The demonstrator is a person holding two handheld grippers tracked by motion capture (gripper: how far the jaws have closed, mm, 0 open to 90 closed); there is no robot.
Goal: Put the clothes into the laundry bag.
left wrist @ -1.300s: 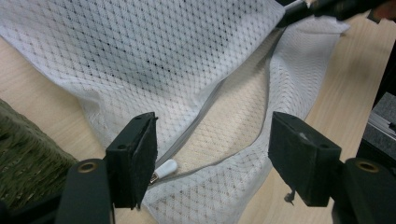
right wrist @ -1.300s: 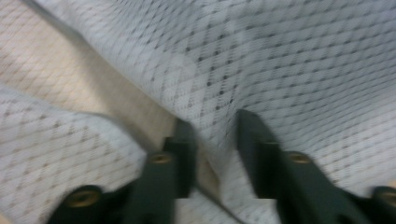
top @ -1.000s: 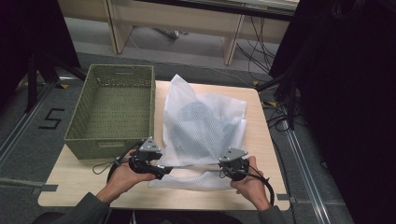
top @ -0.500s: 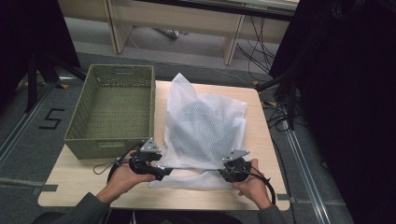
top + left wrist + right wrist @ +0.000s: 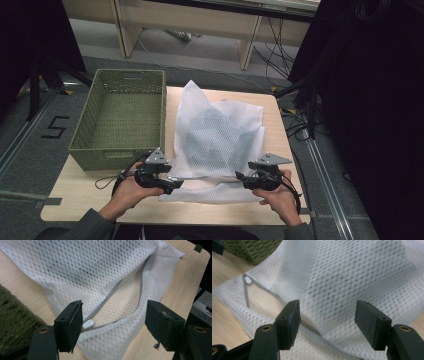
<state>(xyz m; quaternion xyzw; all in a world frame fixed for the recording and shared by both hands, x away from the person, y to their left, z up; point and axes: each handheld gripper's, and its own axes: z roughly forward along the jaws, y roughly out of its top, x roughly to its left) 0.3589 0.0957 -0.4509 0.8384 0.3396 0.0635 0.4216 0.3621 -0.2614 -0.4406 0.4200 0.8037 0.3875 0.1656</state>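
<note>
A white mesh bag [image 5: 215, 140] lies on the wooden table [image 5: 75, 200], with something dark showing through its middle. Its zip is open along the near edge, and the white zip pull [image 5: 88, 324] lies beside my left jaw. My left gripper [image 5: 175, 182] is open at the bag's near left corner, its jaws astride the zip opening [image 5: 113, 312] without pressing on it. My right gripper [image 5: 239, 177] is at the near right corner. Its jaws have just been opening and stand open over the mesh [image 5: 327, 307], gripping nothing. The zip pull [image 5: 247, 280] shows beyond them.
A green woven basket [image 5: 120, 120] stands empty to the left of the bag, close to my left hand. Its wall [image 5: 15, 315] is just beside the left gripper. Desk legs and cables lie on the floor beyond the table.
The right gripper has let go of the bag's near edge and drawn back slightly. The bag has slumped lower and wider. The left gripper has stayed put.
</note>
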